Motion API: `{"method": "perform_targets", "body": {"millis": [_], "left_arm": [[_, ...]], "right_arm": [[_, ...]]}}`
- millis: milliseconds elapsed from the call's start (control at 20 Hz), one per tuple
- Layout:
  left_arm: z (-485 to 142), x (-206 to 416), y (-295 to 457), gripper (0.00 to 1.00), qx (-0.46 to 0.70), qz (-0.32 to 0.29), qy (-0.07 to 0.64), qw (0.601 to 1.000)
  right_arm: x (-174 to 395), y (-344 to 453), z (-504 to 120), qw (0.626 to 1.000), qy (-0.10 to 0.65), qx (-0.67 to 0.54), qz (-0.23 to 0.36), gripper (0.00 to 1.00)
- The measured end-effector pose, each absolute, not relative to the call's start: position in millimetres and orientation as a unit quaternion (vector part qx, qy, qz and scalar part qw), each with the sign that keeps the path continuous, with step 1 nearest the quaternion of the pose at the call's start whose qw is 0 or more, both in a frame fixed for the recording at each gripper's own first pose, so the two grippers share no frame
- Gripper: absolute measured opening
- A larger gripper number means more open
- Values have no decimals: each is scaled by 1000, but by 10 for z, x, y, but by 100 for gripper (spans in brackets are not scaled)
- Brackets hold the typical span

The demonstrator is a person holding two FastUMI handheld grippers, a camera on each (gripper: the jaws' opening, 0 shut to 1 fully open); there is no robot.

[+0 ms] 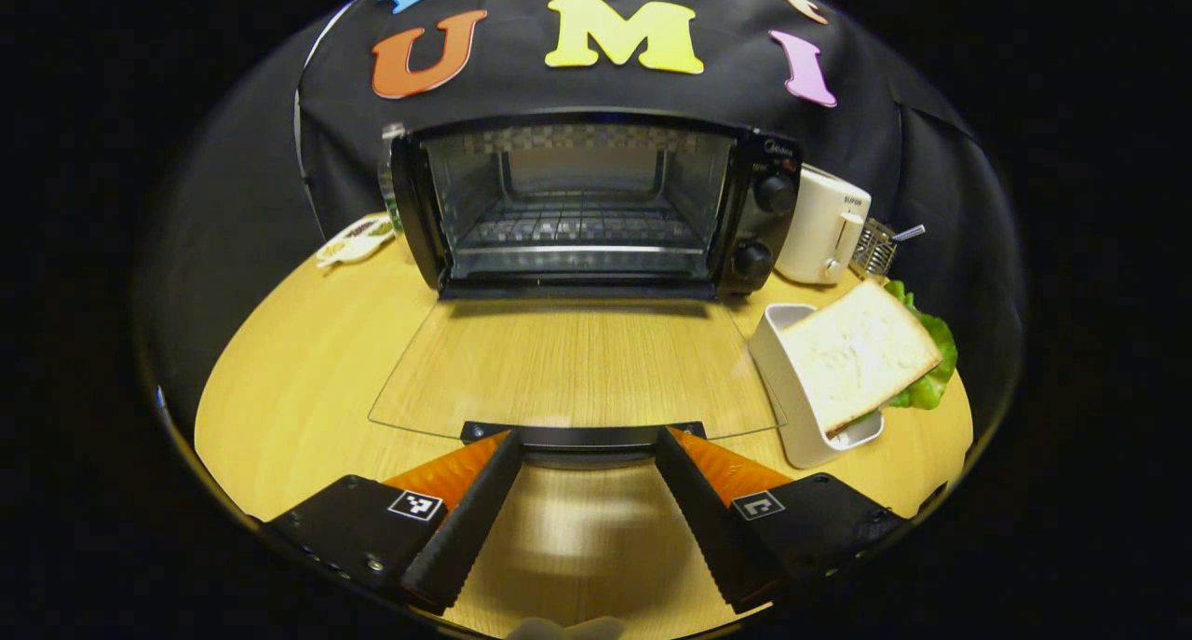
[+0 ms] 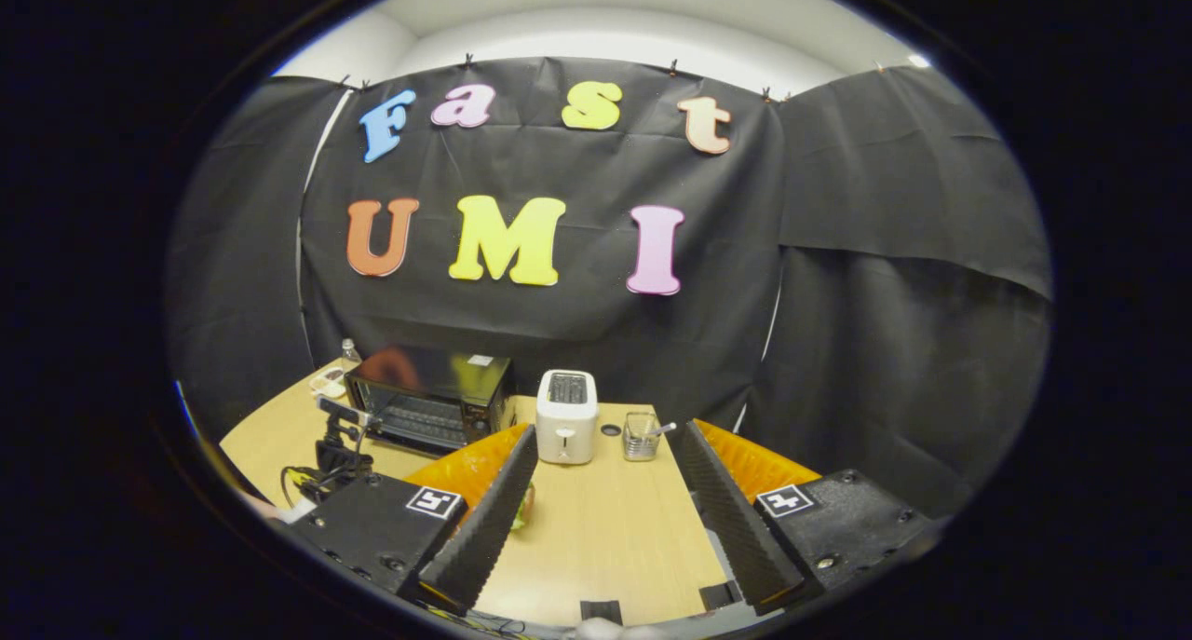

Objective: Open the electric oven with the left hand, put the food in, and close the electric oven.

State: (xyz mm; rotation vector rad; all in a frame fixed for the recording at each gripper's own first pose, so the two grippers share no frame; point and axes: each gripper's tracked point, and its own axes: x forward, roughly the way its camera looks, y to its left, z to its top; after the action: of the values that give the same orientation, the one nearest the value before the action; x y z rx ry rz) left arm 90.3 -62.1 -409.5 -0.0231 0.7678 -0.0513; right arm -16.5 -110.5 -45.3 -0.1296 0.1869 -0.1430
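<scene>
1. The oven (image 1: 596,202) stands at the tabletop's (image 1: 307,360) far edge, its glass door (image 1: 577,365) lying flat and open. The left tongs (image 1: 587,454) gape wide, empty, their tips beside the door handle (image 1: 585,435); a bump could swing the door back up.
2. The bread (image 1: 857,353) lies tilted on a white holder (image 1: 792,379) near the right edge and could slide off if nudged.
3. The right tongs (image 2: 605,491) hang open, empty, high over the tabletop and well apart from the bread: a long reach invites a poor grip.
</scene>
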Motion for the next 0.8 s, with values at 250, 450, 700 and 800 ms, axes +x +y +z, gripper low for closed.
{"method": "perform_targets", "body": {"millis": [250,450,700,800], "left_arm": [[-4041,900,-610,96,-15,-21,366,930],[-3827,803,-405,98,-2,2,346,938],[-3144,537,-202,97,11,7,287,958],[-2780,438,-110,97,9,13,260,966]], "right_arm": [[-101,-1147,-533,991,101,-60,-69,100],[46,-1126,-624,991,107,-57,-56,100],[350,-1027,-1030,990,141,-20,-16,100],[475,-976,-1322,986,164,-2,0,100]]}}
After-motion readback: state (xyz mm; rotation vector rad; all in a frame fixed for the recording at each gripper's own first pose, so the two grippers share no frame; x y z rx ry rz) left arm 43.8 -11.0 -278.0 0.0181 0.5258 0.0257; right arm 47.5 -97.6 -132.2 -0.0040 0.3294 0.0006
